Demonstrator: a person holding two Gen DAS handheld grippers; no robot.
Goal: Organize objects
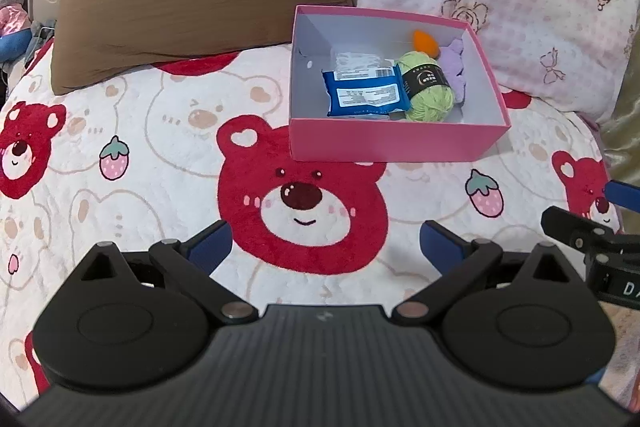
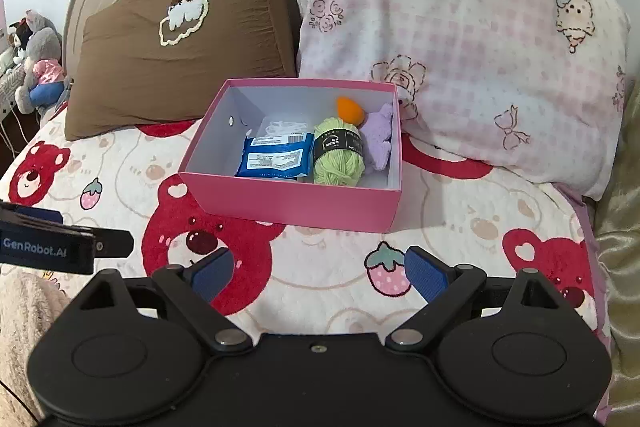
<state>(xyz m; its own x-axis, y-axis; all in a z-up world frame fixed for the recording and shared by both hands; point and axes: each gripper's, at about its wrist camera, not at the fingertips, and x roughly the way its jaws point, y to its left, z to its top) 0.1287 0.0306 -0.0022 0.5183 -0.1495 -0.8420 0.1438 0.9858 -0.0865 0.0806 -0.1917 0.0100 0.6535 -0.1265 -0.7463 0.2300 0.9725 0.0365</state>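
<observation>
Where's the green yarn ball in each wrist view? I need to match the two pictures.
Left wrist view: green yarn ball sits right of centre, in the upper half, inside the pink box.
Right wrist view: green yarn ball sits near the centre, in the same pink box.
Shared landmark: the blue packet lying directly left of the yarn.
</observation>
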